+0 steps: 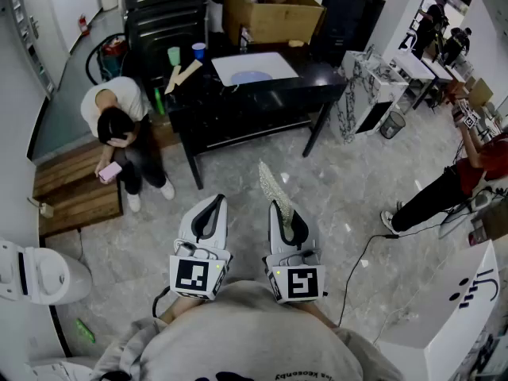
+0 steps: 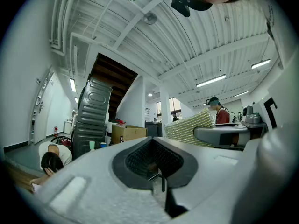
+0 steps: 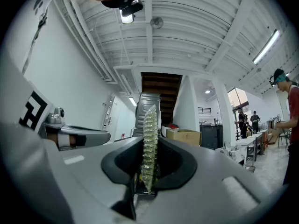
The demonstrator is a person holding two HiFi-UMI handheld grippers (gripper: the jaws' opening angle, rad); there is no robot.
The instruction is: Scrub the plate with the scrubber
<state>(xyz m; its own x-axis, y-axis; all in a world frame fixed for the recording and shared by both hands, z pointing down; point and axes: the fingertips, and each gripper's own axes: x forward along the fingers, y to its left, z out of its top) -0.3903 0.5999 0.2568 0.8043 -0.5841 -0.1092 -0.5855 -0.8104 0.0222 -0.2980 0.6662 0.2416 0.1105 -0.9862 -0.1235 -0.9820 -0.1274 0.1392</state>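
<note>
My right gripper [image 1: 279, 209] is shut on the scrubber [image 1: 274, 187], a thin yellow-green bumpy sheet that stands upright out of the jaws [image 3: 149, 139]. My left gripper [image 1: 210, 206] is shut with nothing in it [image 2: 156, 164]. Both are held close to my chest, side by side, over the grey floor. The scrubber [image 2: 189, 125] also shows to the right in the left gripper view. Far ahead, a pale blue plate [image 1: 251, 77] lies on a white tray [image 1: 278, 63] on the black table [image 1: 317, 82], well out of reach of both grippers.
A cardboard box [image 1: 270, 10], a green cup [image 1: 173, 55] and a blue cup [image 1: 198, 51] stand on the table. A person [image 1: 119, 129] sits at its left by a wooden platform [image 1: 75, 189]. Another person [image 1: 452, 185] is at the right. A cable [image 1: 357, 264] runs over the floor.
</note>
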